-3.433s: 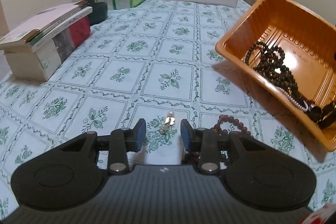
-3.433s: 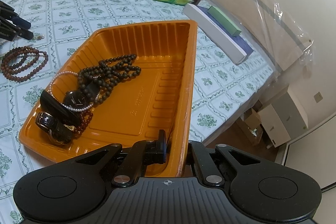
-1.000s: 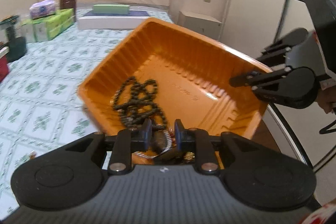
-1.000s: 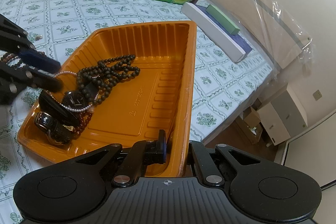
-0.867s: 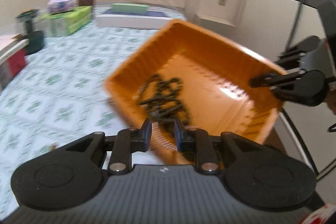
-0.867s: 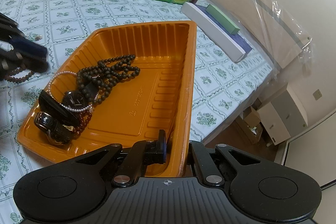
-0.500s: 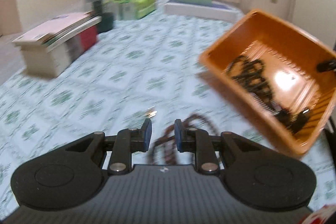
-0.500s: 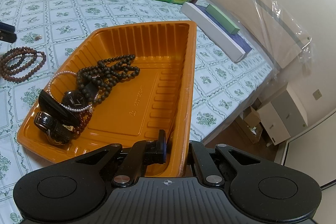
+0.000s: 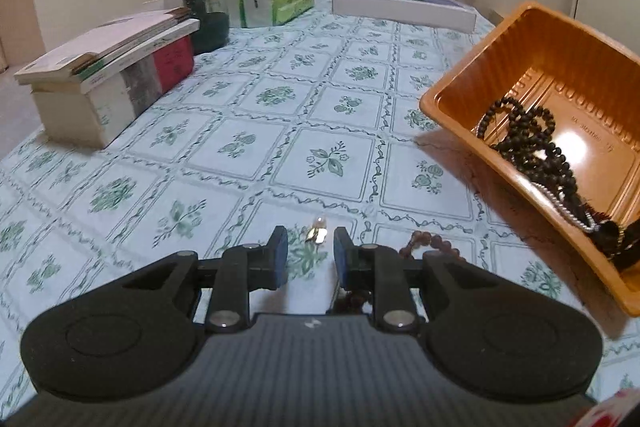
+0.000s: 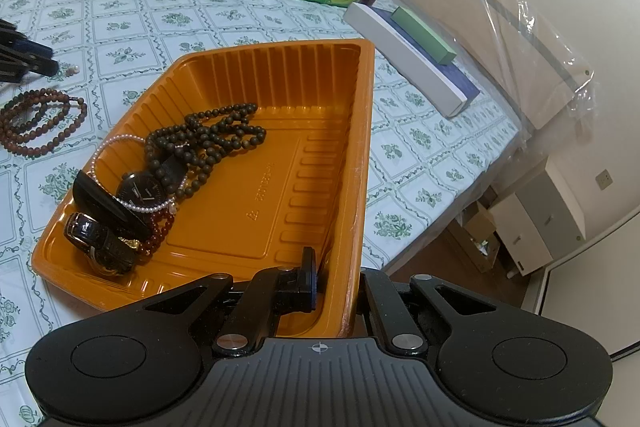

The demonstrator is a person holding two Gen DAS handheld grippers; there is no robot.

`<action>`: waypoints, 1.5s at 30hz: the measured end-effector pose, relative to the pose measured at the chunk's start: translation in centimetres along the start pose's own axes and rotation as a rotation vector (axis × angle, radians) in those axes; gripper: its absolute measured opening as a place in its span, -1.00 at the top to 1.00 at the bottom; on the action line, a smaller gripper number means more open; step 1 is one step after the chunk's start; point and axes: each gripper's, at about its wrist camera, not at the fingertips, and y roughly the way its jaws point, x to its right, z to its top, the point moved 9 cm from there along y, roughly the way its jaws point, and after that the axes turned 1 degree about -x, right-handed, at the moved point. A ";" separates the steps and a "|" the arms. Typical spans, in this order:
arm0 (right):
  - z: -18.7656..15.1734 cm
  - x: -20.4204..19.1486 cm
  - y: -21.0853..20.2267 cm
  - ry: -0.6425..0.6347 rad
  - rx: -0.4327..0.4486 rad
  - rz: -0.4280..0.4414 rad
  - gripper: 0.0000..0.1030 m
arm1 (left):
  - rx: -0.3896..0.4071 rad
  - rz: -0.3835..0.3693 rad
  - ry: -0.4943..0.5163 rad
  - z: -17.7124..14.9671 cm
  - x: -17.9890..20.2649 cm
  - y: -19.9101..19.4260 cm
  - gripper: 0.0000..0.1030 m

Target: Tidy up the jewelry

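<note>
An orange tray (image 10: 280, 187) holds a dark bead necklace (image 10: 208, 139), a pearl bracelet, a red bead string and two dark watches (image 10: 140, 189). My right gripper (image 10: 338, 279) is shut on the tray's near wall. In the left wrist view the tray (image 9: 560, 75) is tilted at the right. My left gripper (image 9: 310, 251) hovers low over the tablecloth, open with a narrow gap and nothing between its pads. A small pearl-tipped piece (image 9: 318, 231) lies just ahead of that gap. A brown bead string (image 9: 432, 247) lies beside it, partly hidden by the right finger, and shows whole at the left of the right wrist view (image 10: 40, 119).
A stack of books (image 9: 112, 75), a dark glass jar (image 9: 200, 11), green tissue packs (image 9: 276, 1) and a long white box (image 9: 400, 9) line the far side of the floral tablecloth. The table edge runs right of the tray, with the floor and a small cabinet (image 10: 536, 223) below.
My left gripper swung away from above the tray, leftward and down to the tablecloth, and now faces the small pearl piece. The right gripper and the tray have not moved.
</note>
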 end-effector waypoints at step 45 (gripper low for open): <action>0.1 0.0 0.2 0.001 -0.011 0.005 0.92 | 0.078 -0.322 0.121 4.7 14.5 -6.8 0.82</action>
